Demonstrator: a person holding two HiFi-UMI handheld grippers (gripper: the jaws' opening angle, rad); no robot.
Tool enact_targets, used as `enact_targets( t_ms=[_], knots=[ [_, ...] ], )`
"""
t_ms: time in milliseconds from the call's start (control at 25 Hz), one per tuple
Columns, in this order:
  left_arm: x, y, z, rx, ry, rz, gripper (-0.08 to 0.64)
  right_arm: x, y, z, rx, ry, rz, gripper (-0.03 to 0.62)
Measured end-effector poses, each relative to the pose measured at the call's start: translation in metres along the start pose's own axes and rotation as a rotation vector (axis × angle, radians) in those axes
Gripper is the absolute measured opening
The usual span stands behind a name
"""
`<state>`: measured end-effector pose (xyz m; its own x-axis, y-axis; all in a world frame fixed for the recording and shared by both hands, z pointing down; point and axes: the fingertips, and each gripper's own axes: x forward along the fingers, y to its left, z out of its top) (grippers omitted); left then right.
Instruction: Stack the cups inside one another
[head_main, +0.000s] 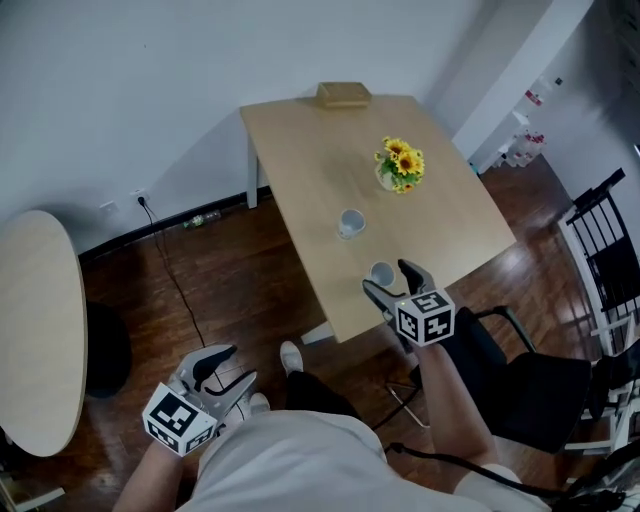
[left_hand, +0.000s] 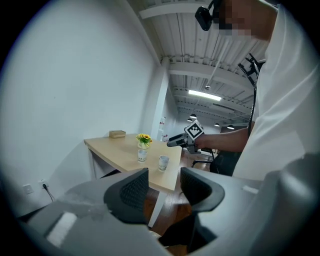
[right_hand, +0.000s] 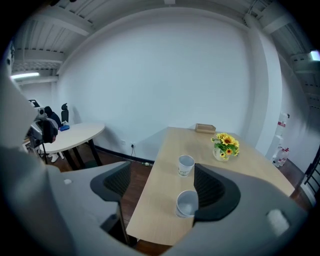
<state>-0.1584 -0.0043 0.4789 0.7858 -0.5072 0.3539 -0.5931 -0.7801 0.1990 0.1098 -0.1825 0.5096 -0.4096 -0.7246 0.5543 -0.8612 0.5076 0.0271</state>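
Here, two white cups stand upright on the table (head_main: 300, 150), mouths up and apart from each other. The near cup (right_hand: 187, 202) is close to the front edge, and the far cup (right_hand: 185, 165) is further in, toward the flowers (head_main: 400, 165). A small box (head_main: 344, 94) lies at the far end. The right tongs (right_hand: 162, 187) is wide open and holds nothing. It hangs at the table edge with the near cup standing in the gap, just beside one jaw and well away from the other - I cannot tell if that jaw touches it. The left tongs (left_hand: 165, 190) is low, over the wooden floor beside the person's leg. It is also open, with only a moderate gap, and it is empty. In my judgement the cups are thin, paper or light plastic, so they weigh almost nothing, tip easily and will buckle under a hard squeeze. The smooth wall may also slip between the pads. The best hold seems to be across the upper wall, a little below the rim, where the rolled edge gives some stiffness - and only a gentle closing is needed. The near cup should be centred between the jaws first, otherwise one jaw could push it over or off the edge. The far cup may slide when the other goes in, so the free tongs could steady it.
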Motion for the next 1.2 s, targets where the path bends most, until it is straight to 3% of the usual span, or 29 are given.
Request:
enact_targets(
  t_ms=[160, 400, 880, 1000, 1120, 1200],
  knots=[
    [0.015, 0.026, 0.015, -0.013, -0.008, 0.04, 0.213, 0.05, -0.025, 0.015, -0.008, 0.045, 0.007, 0.404],
    [0.047, 0.06, 0.045, -0.033, -0.016, 0.082, 0.213, 0.132, -0.066, 0.014, -0.033, 0.2, 0.02, 0.428],
    [0.087, 0.106, 0.06, -0.096, 0.057, 0.148, 0.213, 0.233, -0.104, -0.036, -0.083, 0.527, 0.122, 0.431],
    [0.092, 0.113, 0.062, -0.11, 0.064, 0.155, 0.213, 0.24, -0.106, -0.041, -0.08, 0.552, 0.144, 0.429],
    [0.096, 0.118, 0.063, -0.115, 0.066, 0.15, 0.213, 0.243, -0.106, -0.039, -0.084, 0.544, 0.149, 0.36],
    [0.097, 0.119, 0.063, -0.112, 0.064, 0.143, 0.213, 0.242, -0.107, -0.037, -0.091, 0.535, 0.146, 0.36]
  ],
)
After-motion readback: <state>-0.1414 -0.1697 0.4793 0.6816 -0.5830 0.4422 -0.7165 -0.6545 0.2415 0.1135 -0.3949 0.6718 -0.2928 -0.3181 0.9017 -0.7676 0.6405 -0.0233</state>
